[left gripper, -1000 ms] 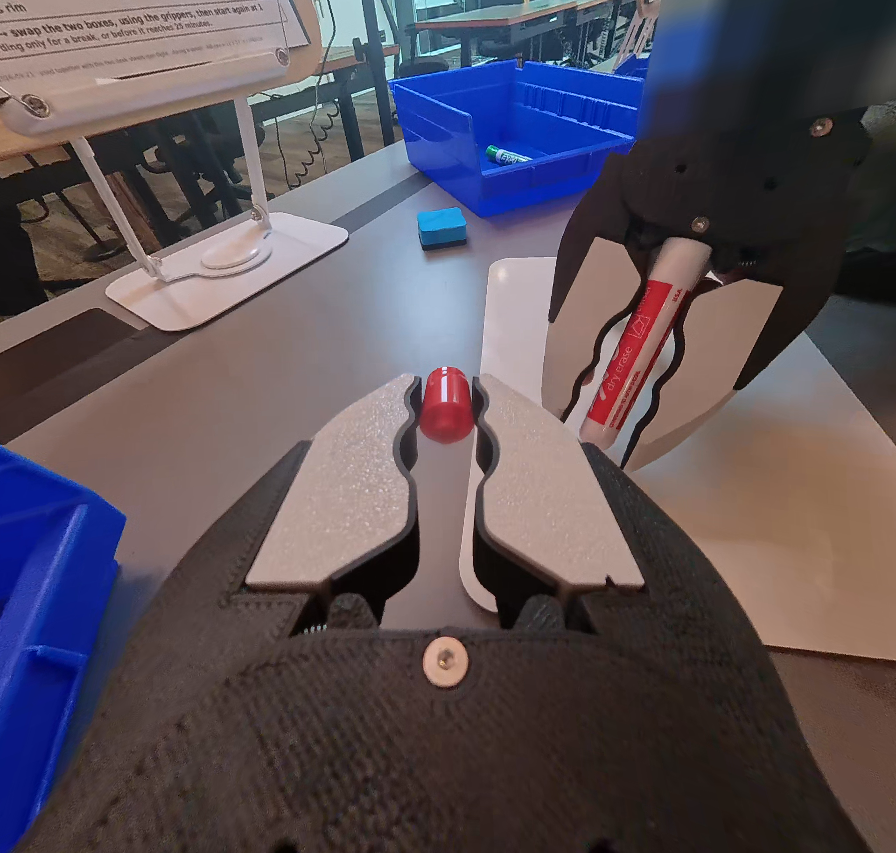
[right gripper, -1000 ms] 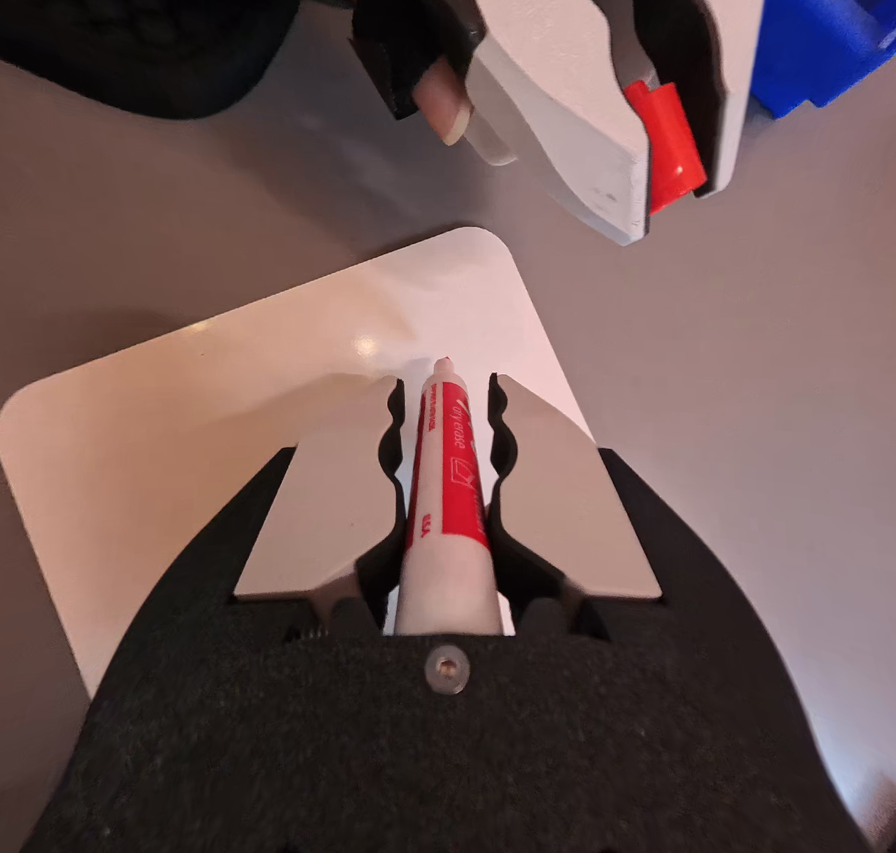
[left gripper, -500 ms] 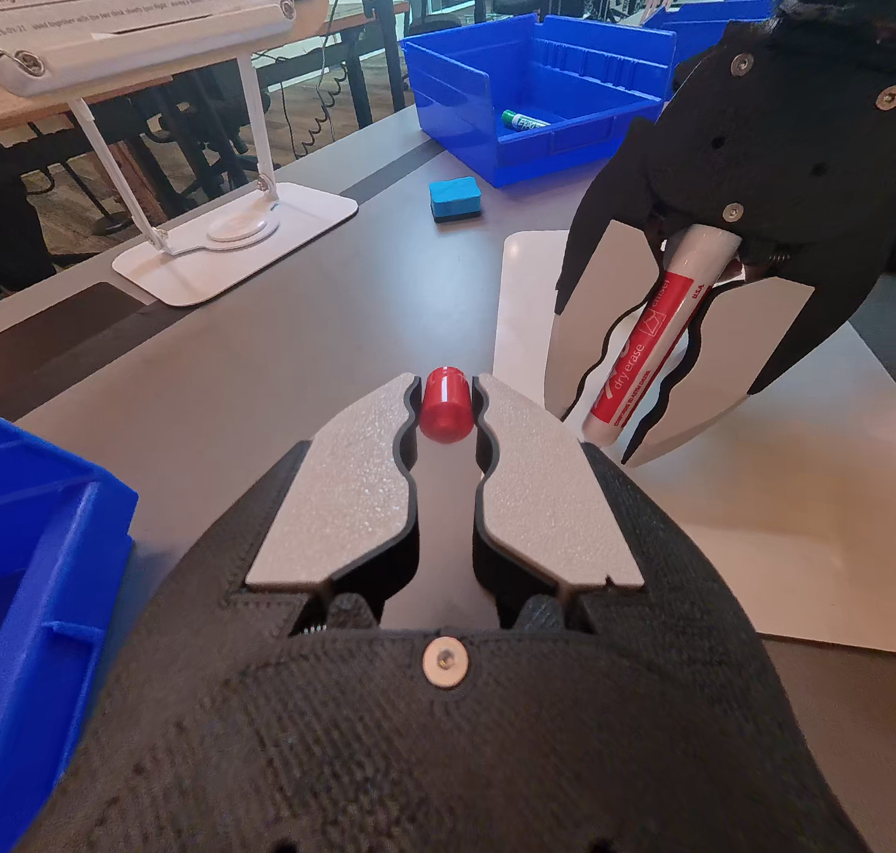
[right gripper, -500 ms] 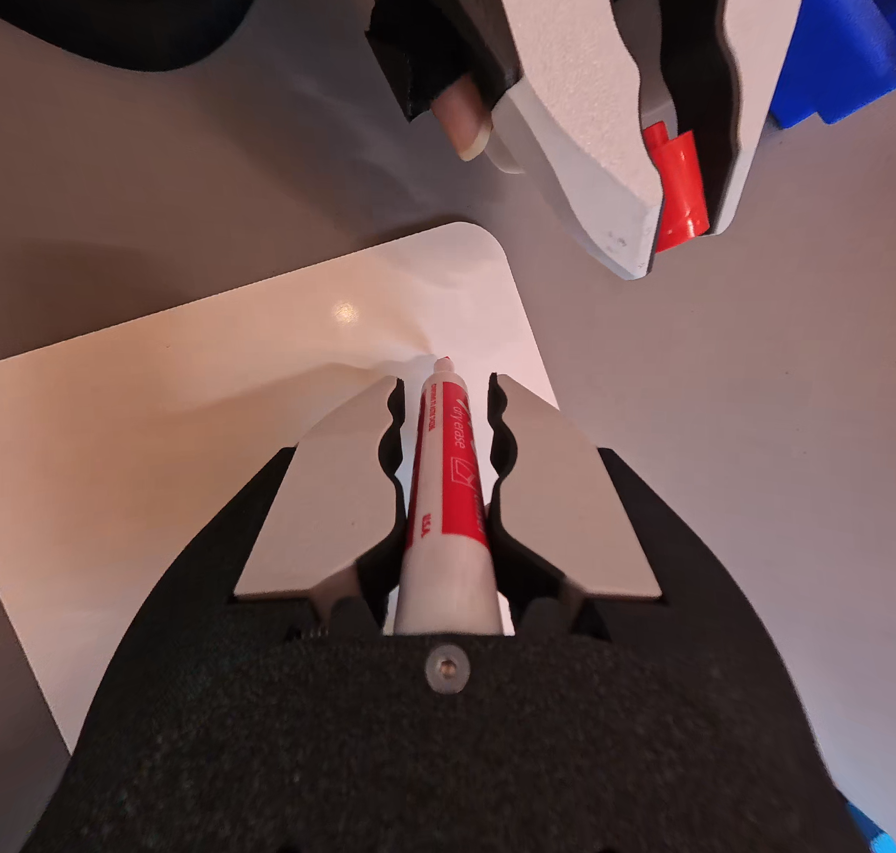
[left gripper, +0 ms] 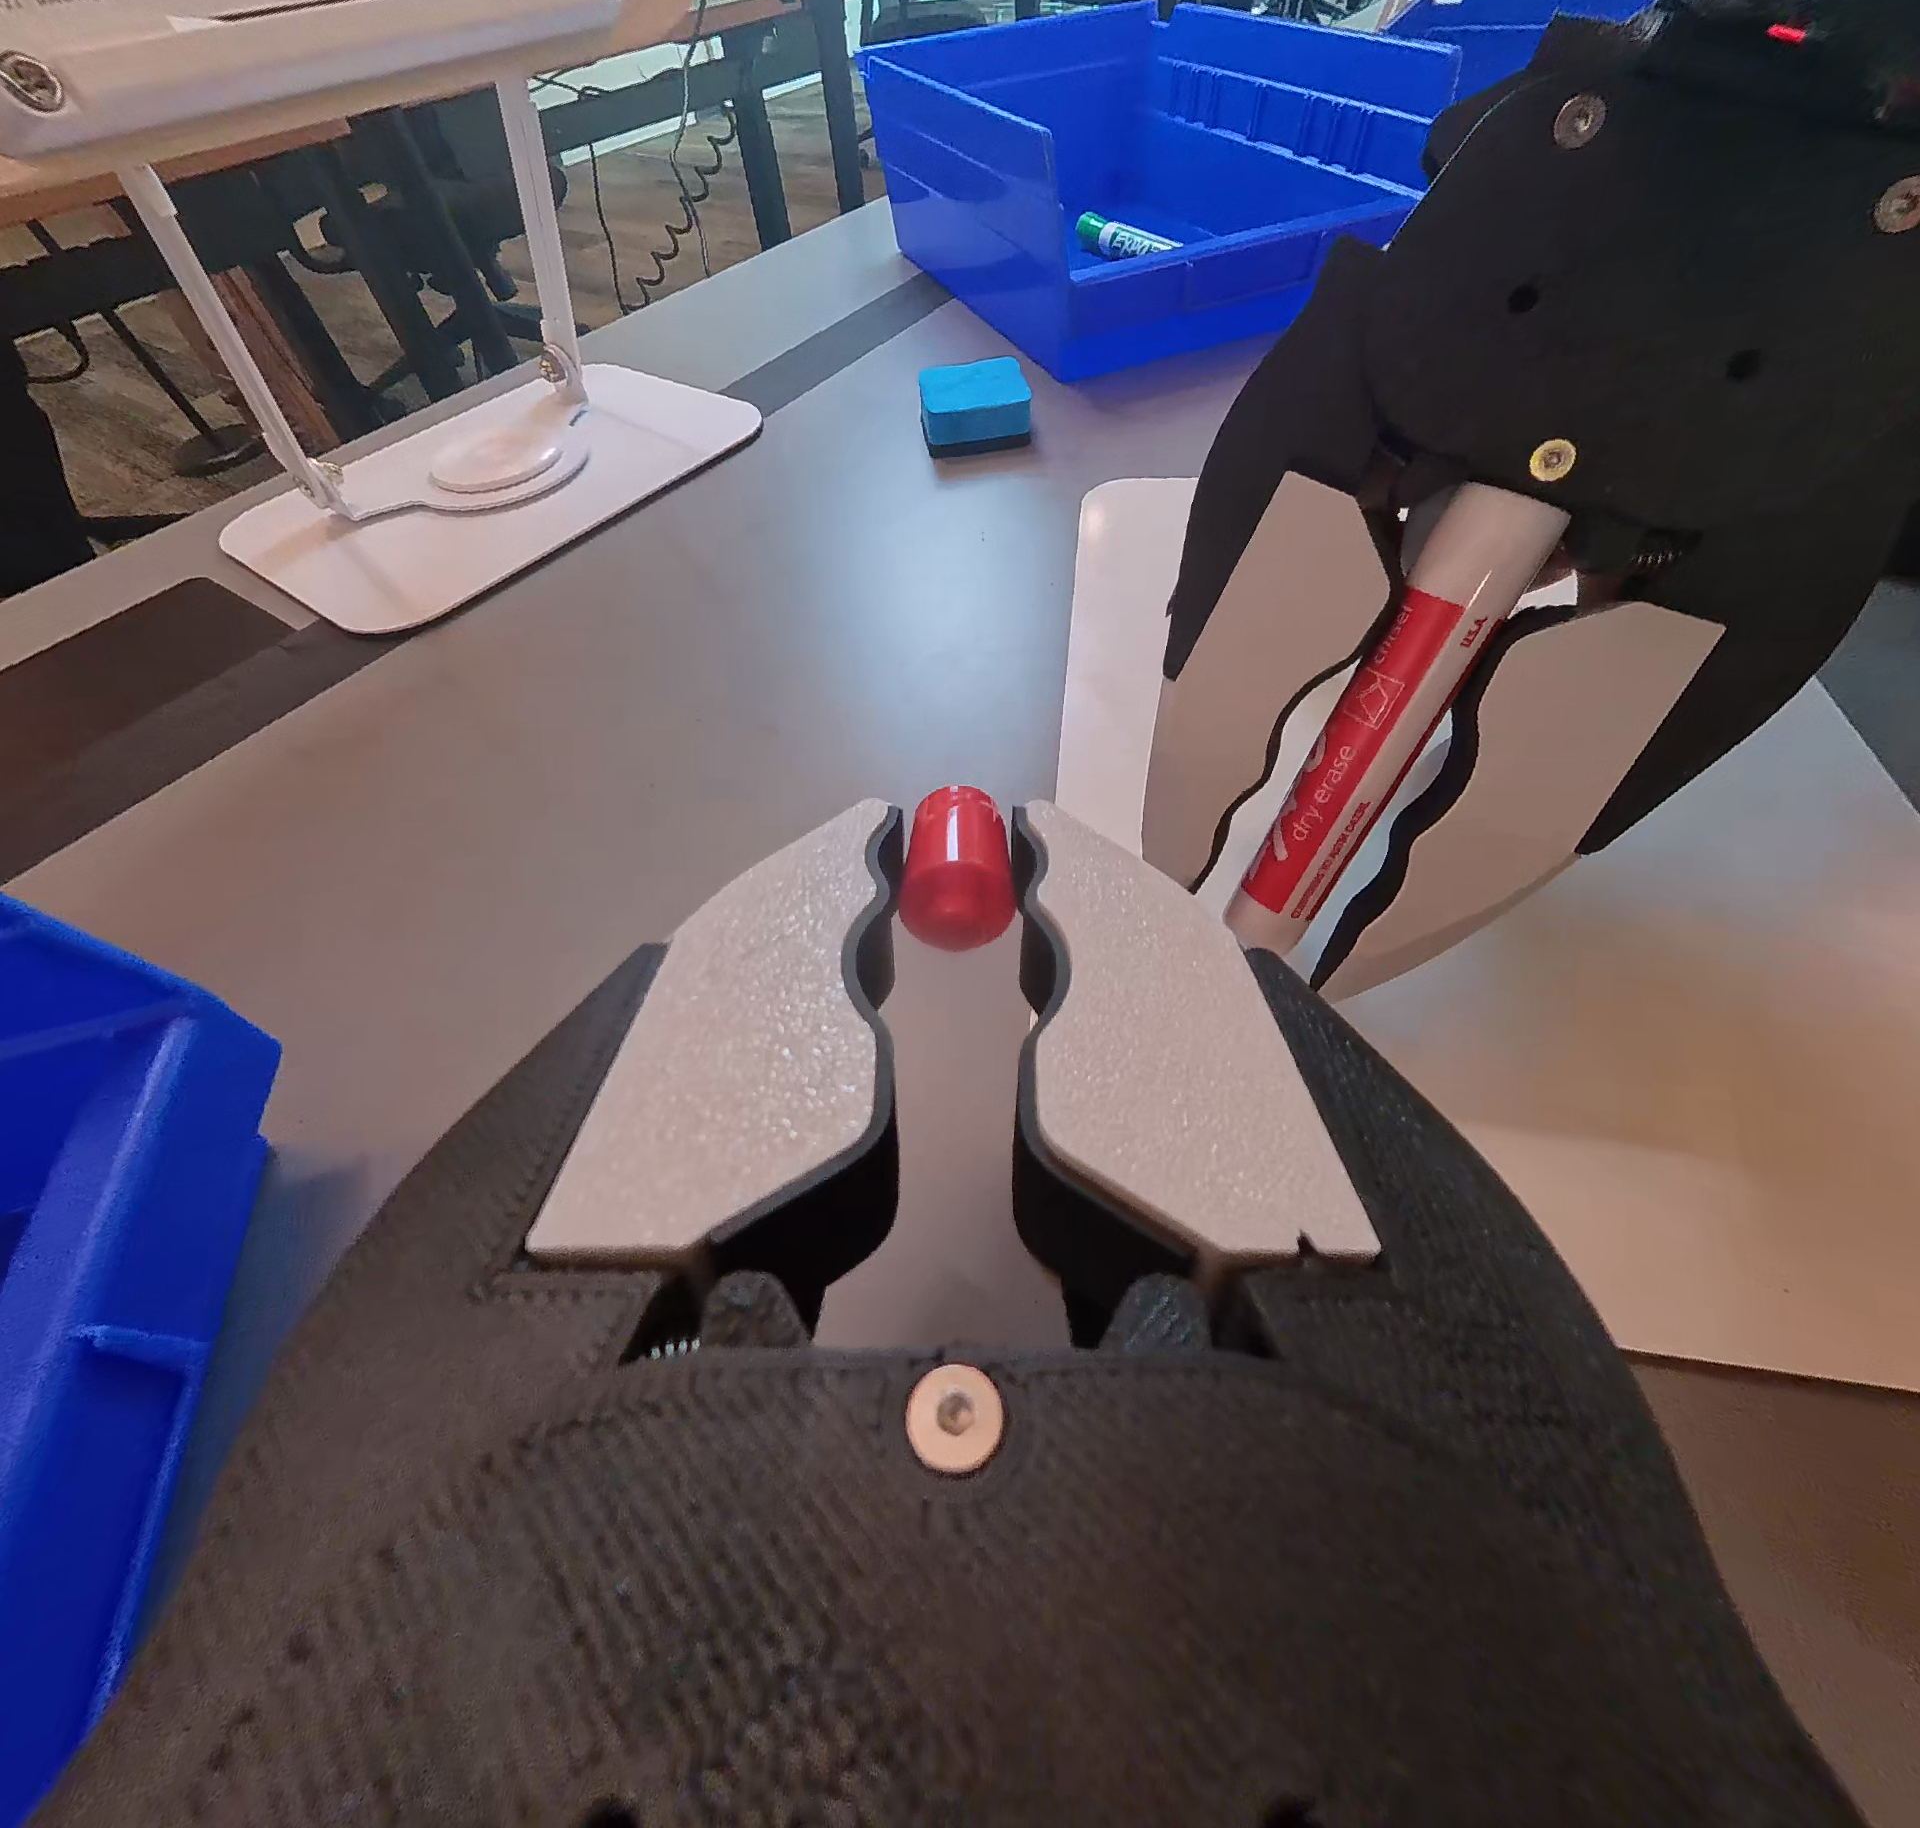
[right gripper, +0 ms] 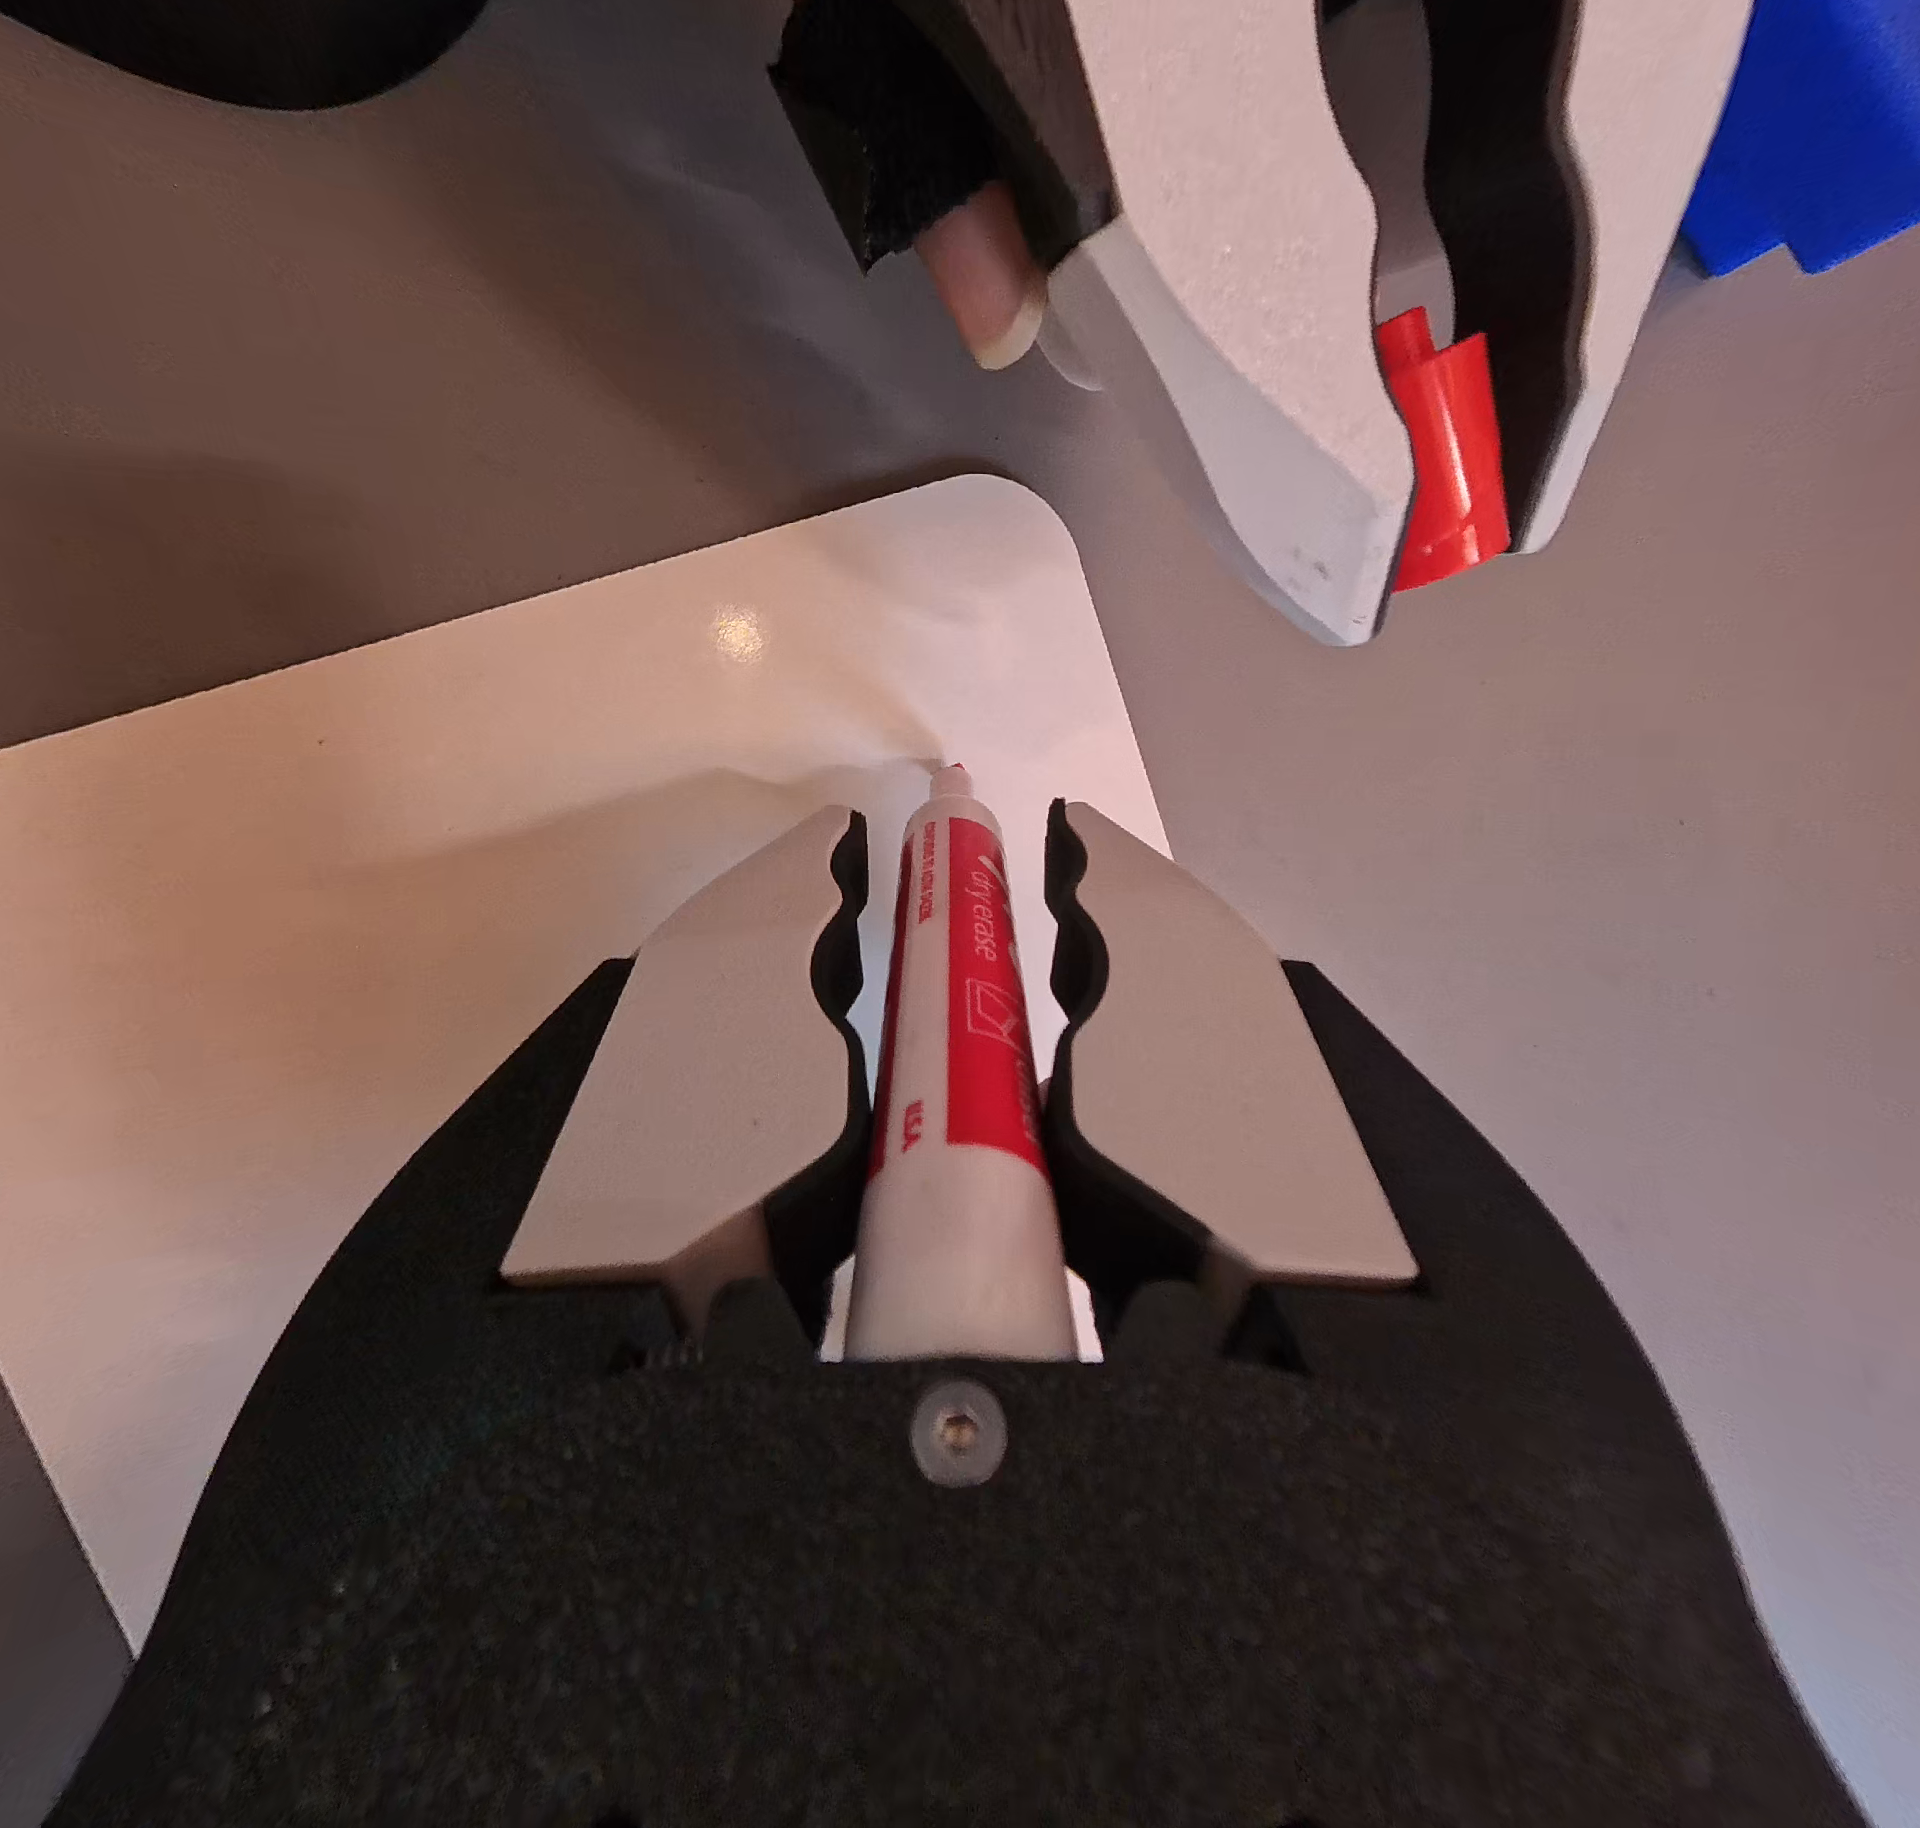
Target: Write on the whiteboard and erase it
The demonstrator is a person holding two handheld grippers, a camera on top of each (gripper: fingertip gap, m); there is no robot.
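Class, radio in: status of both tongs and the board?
Left tongs shut on red cap. Right tongs shut on marker, tip at whiteboard. Board unmarked, nothing in the way.

Green marker point(left gripper: 1124, 238): partly hidden behind blue bin point(left gripper: 1039, 251) wall. Whiteboard point(right gripper: 364, 895): cut off at picture's left edge.

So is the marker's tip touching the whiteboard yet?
Cannot tell. In the right wrist view the marker tip sits right at the whiteboard where its shadow converges, but neither contact nor a gap shows plainly.
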